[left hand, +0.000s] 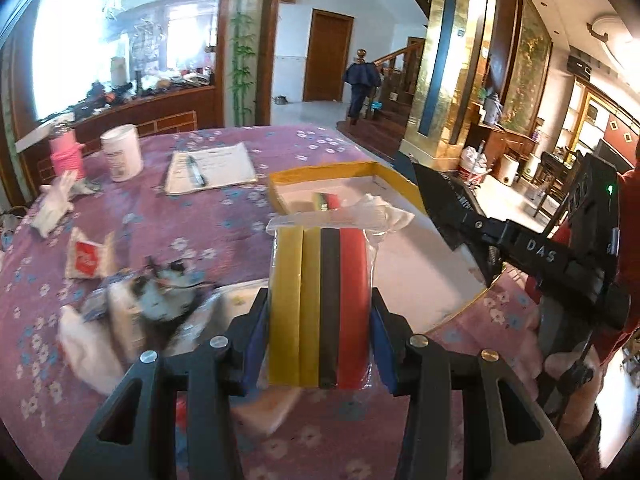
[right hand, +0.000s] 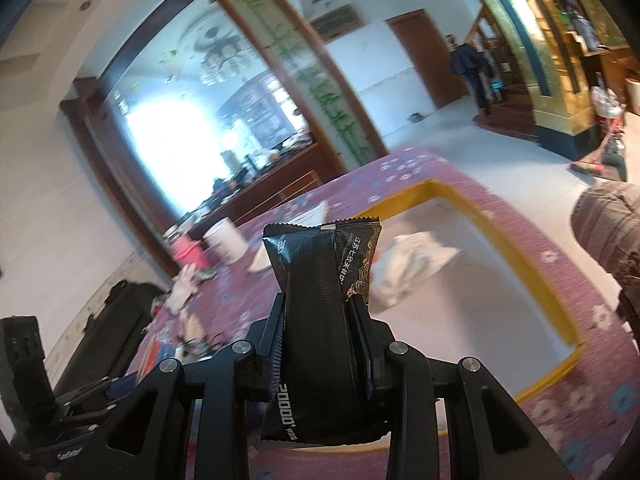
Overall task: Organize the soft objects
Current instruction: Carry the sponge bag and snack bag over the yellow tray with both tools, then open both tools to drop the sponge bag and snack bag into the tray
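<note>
Yellow-rimmed tray (left hand: 400, 184) is the drop spot: left gripper (left hand: 320, 344) clamps a striped pack (left hand: 320, 304) over its near edge, right gripper (right hand: 320, 340) clamps a black pouch (right hand: 320, 300) just short of it; carry step, next lower both in and release.

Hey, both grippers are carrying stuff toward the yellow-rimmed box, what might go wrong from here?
1. The black foil sachet is pinched at its waist in the right gripper; slick foil may slip.
2. The clear-wrapped pack of yellow, black and red strips in the left gripper could land on the crumpled white bag already inside the yellow-rimmed box.
</note>
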